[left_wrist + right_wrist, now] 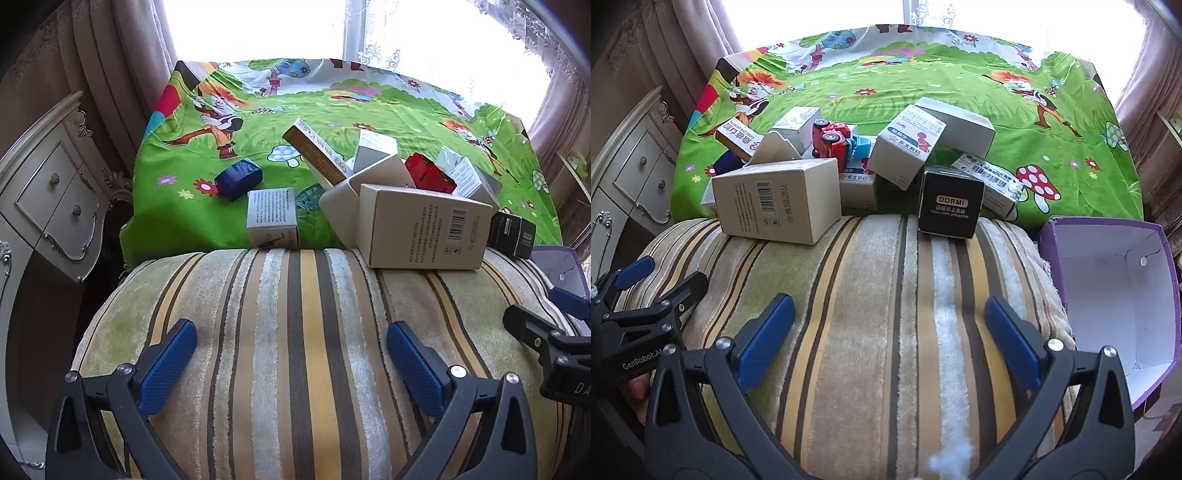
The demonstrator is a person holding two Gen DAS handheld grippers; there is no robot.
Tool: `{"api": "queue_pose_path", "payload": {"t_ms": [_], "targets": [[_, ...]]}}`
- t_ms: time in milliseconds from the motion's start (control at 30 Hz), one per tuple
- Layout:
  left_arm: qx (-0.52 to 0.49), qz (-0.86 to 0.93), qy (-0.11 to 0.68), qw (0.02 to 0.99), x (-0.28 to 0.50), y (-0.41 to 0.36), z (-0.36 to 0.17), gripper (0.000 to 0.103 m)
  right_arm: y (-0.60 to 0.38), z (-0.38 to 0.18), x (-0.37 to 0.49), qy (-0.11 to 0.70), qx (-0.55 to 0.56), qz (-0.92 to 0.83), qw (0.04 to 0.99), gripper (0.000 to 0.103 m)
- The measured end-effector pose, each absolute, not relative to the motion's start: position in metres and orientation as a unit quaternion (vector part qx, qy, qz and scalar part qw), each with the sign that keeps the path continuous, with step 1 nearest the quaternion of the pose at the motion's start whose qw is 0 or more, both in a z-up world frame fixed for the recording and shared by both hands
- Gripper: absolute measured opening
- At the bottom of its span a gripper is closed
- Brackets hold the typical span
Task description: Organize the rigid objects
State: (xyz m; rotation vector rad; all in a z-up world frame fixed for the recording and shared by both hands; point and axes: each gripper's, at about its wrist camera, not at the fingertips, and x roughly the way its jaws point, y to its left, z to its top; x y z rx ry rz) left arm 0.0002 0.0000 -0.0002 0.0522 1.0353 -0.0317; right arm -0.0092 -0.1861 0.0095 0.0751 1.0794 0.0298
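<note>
A striped cushion (pixel 871 314) fills the near ground, with a cartoon-printed cloth (pixel 960 74) spread behind it toward 12 o'clock. Along the line where they meet sits a cluster of boxes: a large barcode box (pixel 779 199) at 11 o'clock, its near end resting on the cushion, and a DORMI box (pixel 949 203) at 12 to 1 o'clock. Behind and between them a toy truck (pixel 833 142) lies among tilted cartons. An open box (pixel 1115 295) stands at 3 o'clock beside the cushion. In the left wrist view, a small dark box (pixel 238 179) lies apart on the cloth at 11 o'clock, left of the cluster. A drawer cabinet (pixel 48 199) stands at 9 o'clock.
</note>
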Motion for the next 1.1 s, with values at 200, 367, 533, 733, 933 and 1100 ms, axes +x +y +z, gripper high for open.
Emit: {"api": "queue_pose_path", "payload": {"t_ms": [200, 367, 533, 733, 933, 1100], "targets": [[0.027, -0.016, 0.497, 0.867, 0.002, -0.001, -0.002, 0.103, -0.186, 0.010, -0.010, 0.513, 0.031, 0.012, 0.857, 0.103], [0.032, -0.014, 0.497, 0.867, 0.005, -0.008, -0.002, 0.103, -0.186, 0.008, -0.013, 0.506, 0.033, 0.013, 0.862, 0.103], [0.021, -0.015, 0.493, 0.869, -0.002, 0.000, -0.004, 0.103, -0.186, 0.009, -0.013, 0.504, 0.034, 0.012, 0.863, 0.103], [0.012, -0.015, 0.494, 0.869, -0.002, 0.003, -0.002, 0.103, -0.186, 0.009, -0.014, 0.503, 0.035, 0.012, 0.864, 0.103], [0.013, -0.018, 0.494, 0.869, -0.002, 0.003, -0.002, 0.103, -0.185, 0.007, -0.010, 0.509, 0.028, 0.013, 0.860, 0.103], [0.015, -0.019, 0.492, 0.870, -0.003, 0.002, -0.001, 0.103, -0.187, 0.008, -0.008, 0.513, 0.031, 0.017, 0.858, 0.103]]}}
